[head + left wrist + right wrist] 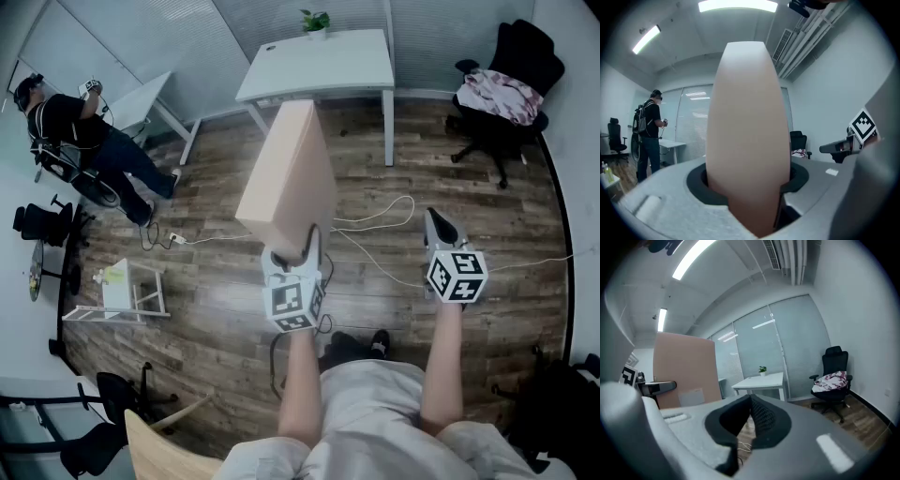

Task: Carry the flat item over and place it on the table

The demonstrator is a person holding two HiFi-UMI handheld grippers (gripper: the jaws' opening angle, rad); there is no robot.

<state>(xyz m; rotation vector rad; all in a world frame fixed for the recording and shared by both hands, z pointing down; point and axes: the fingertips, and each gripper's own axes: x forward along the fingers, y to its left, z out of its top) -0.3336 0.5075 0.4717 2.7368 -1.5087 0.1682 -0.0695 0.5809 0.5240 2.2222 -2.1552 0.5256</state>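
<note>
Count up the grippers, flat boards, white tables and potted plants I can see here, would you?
Grippers: 2, the grey handheld left gripper and right gripper
Boards: 1, a flat pale-pink rectangular board clamped by the left
Tables: 2, white rectangular tables
Plants: 1, a small green potted plant
Total: 6

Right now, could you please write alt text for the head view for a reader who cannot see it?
The left tool grips a flat beige board upright, pointing toward a white table ahead. The right tool is empty beside it; another person stands at far left.
</note>
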